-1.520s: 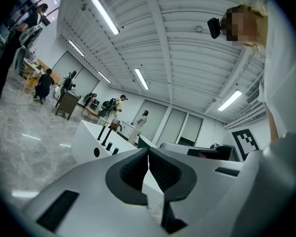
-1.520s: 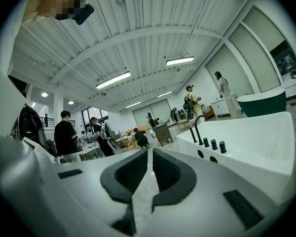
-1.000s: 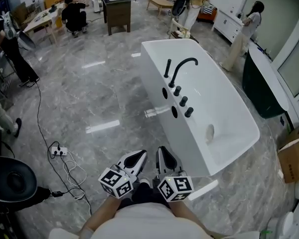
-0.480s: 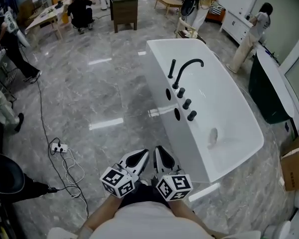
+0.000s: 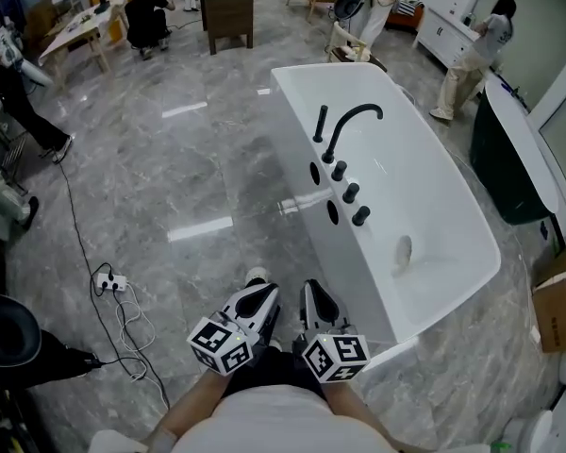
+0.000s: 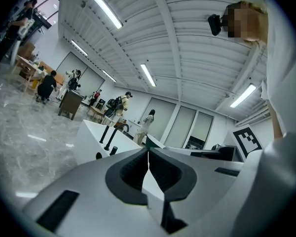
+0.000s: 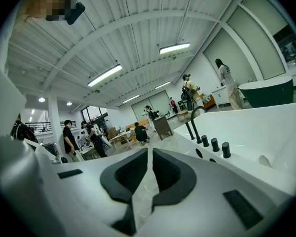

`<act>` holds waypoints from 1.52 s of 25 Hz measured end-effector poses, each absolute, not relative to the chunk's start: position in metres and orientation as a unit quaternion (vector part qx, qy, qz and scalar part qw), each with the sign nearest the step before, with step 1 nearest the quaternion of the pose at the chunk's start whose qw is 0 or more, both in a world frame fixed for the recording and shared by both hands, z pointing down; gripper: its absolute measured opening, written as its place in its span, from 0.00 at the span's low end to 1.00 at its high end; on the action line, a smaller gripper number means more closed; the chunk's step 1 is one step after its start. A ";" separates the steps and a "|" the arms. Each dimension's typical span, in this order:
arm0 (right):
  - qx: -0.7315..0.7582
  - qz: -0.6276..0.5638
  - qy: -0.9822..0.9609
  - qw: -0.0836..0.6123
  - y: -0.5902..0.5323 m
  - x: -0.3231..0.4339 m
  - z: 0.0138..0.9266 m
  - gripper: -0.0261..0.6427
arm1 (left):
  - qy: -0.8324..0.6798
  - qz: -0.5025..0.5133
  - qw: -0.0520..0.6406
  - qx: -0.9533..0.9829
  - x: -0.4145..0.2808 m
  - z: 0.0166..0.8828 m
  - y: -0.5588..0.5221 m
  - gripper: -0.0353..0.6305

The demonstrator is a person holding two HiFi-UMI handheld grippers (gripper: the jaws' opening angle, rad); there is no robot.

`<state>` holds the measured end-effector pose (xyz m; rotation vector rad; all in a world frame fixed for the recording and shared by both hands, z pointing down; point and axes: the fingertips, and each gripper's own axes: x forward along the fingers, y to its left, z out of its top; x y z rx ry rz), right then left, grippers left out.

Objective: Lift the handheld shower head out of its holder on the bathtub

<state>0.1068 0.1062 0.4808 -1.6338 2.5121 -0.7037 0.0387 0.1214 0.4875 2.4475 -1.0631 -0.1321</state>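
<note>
Left gripper (image 5: 255, 300) and right gripper (image 5: 316, 302): jaws closed, empty, well apart from the bathtub (image 5: 294, 154).
The shower head (image 5: 319, 125) stands upright in its rim holder beside the curved spout (image 5: 357, 110); from here I'd say unopened jaws would likely knock it or catch the spout.

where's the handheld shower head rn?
Head view: the shower head stands upright on the bathtub rim's left side, just left of the curved spout.

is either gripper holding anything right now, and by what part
Nothing is held: the left gripper and the right gripper are both shut and empty, and the shower head stands untouched on the bathtub rim.
</note>
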 end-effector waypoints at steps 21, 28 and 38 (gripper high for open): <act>-0.555 -0.181 0.810 0.060 -0.073 0.099 0.451 0.08 | -0.342 -0.058 0.217 0.912 0.034 0.464 -0.060 0.07; -0.563 -0.169 0.807 0.053 -0.138 0.085 0.446 0.08 | -0.333 -0.067 0.216 0.916 0.018 0.459 -0.134 0.07; -0.585 -0.158 0.793 0.059 -0.214 0.076 0.445 0.08 | -0.299 -0.057 0.203 0.930 0.011 0.455 -0.216 0.07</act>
